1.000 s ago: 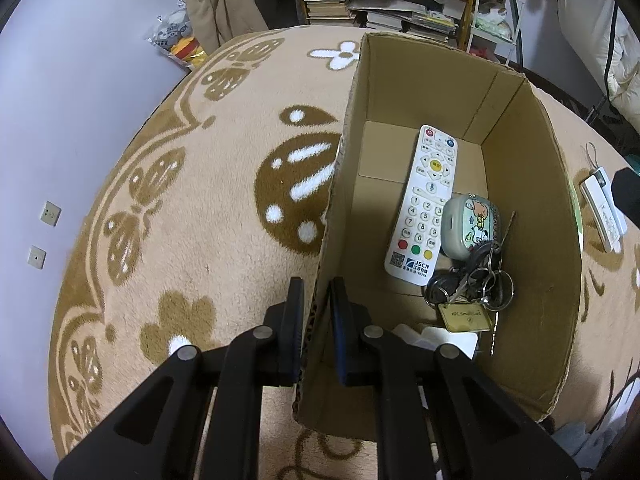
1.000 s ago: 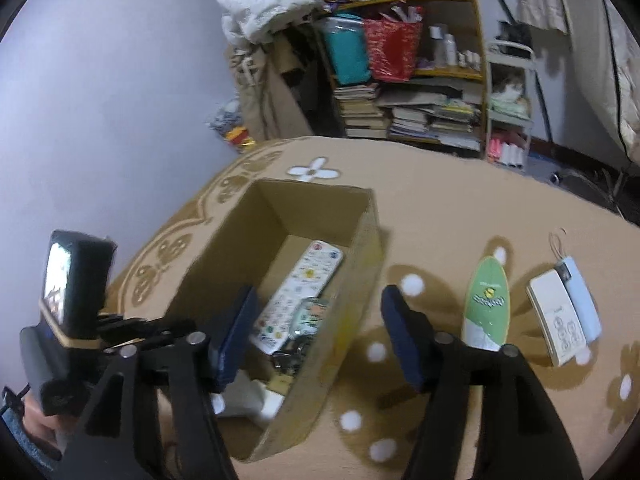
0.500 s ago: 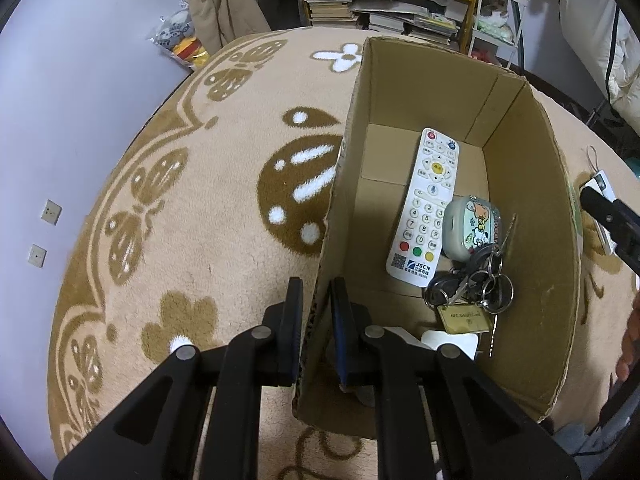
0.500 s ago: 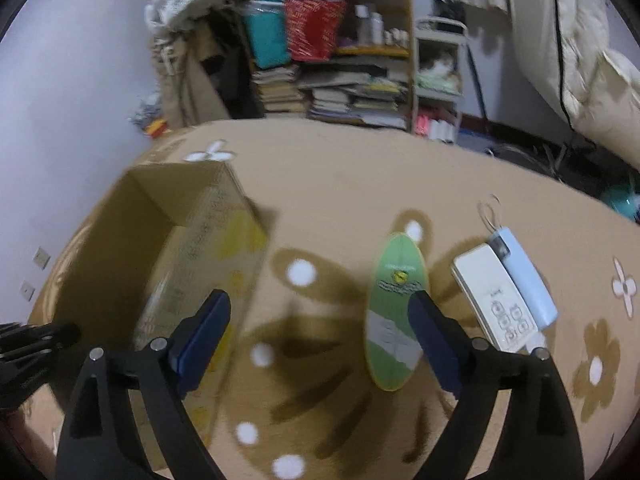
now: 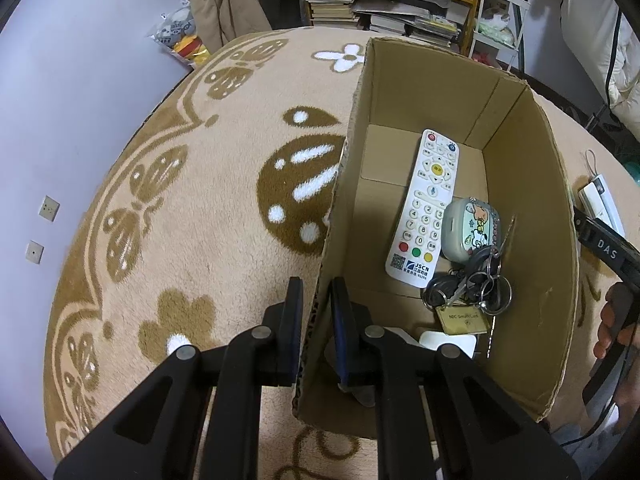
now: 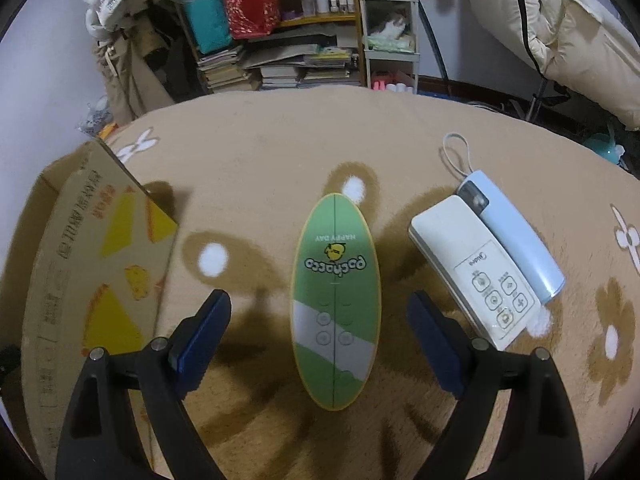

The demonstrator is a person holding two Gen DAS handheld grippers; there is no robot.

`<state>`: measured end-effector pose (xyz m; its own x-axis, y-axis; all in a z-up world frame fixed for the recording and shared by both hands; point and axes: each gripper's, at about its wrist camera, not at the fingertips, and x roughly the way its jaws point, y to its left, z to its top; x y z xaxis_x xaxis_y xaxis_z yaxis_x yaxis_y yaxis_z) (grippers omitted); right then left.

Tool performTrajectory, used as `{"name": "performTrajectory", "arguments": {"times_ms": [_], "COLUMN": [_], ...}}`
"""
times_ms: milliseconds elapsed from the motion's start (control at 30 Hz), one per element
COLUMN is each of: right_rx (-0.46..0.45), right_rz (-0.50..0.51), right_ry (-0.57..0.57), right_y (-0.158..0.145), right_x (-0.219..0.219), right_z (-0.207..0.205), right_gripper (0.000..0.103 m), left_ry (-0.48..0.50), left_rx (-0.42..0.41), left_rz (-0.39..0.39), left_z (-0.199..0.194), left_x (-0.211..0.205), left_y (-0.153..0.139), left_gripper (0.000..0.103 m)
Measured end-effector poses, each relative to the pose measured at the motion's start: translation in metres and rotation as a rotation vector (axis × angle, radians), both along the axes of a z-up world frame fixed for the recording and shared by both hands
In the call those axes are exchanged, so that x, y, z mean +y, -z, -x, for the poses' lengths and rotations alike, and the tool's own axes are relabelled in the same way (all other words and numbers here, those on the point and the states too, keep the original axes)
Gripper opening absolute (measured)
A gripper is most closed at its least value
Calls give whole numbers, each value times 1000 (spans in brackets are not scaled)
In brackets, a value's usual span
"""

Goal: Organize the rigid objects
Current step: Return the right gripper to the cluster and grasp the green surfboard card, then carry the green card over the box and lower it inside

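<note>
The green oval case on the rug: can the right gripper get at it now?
Probably yes. The right gripper stands open with the green oval case between its fingers, nothing on top; the white remote lies apart.

In the left wrist view, the TV remote lay in the cardboard box, left of the key bunch. In the right wrist view, the oval case lay at centre, the air-conditioner remote to its right.

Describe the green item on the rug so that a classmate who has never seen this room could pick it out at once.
Start at the cardboard box on the patterned rug. Beside it lies the green oval case, flat, with a white remote beyond. Only it is oval, green, yellow-rimmed, with a grey band.
</note>
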<state>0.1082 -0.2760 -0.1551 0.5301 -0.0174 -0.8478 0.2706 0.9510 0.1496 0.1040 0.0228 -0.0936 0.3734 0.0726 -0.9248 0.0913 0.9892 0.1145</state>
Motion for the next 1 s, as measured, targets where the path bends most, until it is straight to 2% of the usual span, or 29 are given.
{"name": "performTrajectory", "arguments": {"times_ms": [100, 200, 300, 467, 533, 633, 833, 1000], "right_rx": [10, 44, 63, 56, 61, 60, 33, -10], "right_rz": [2, 18, -34, 9, 38, 75, -31, -124], "right_ry": [-13, 6, 39, 42, 47, 30, 72, 104], "right_y": [6, 15, 25, 29, 30, 28, 18, 2], "right_x": [1, 0, -6, -1, 0, 2, -7, -10], "right_z": [-2, -5, -2, -2, -3, -3, 8, 19], "right_gripper": [86, 85, 81, 77, 64, 59, 59, 59], "left_ry": [0, -6, -13, -14, -19, -21, -14, -24], "left_rx": [-3, -3, -1, 1, 0, -5, -22, -20], "left_rz": [1, 4, 12, 20, 30, 34, -4, 6], "left_z": [0, 1, 2, 4, 3, 3, 5, 4], "left_x": [1, 2, 4, 6, 7, 7, 1, 2], "left_y": [1, 1, 0, -1, 0, 1, 1, 1], "left_gripper": [13, 13, 13, 13, 13, 13, 13, 13]}}
